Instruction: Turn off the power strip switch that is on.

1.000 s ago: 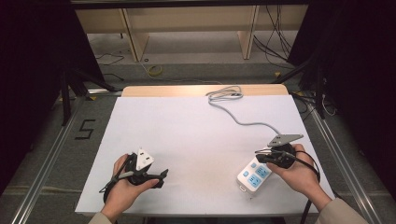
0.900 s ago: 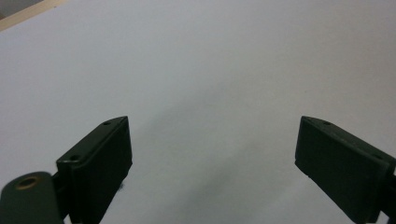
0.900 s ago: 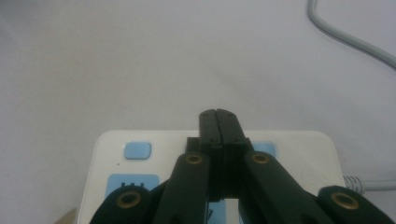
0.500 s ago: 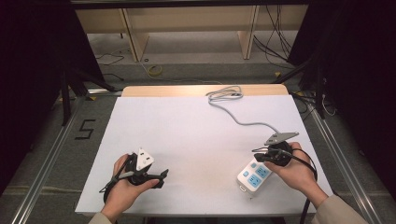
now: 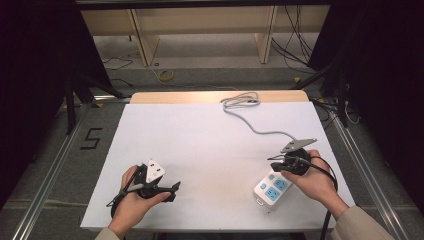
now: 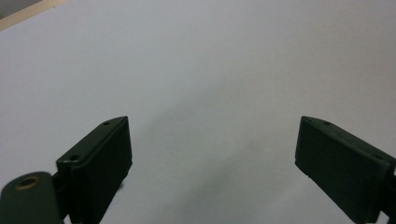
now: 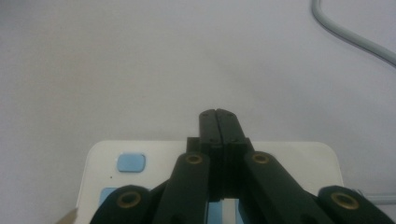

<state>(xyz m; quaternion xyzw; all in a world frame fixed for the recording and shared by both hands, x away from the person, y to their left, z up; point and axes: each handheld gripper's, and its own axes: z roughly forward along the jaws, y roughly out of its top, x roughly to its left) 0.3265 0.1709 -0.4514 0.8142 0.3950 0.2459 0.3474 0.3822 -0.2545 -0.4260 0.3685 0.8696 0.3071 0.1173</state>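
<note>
Power strip: white, blue sockets, laid at the near right of the table; grey cord is run to the far edge. Right gripper: jaws pressed together, nothing pinched, poised over the strip's far end, by the blue button. Left gripper: jaws spread, nothing between them, rested on bare table at the near left. Step judged: the button is to be pressed. The closed tip should be lowered squarely onto it, gently, so the strip is not tipped or slid.
</note>
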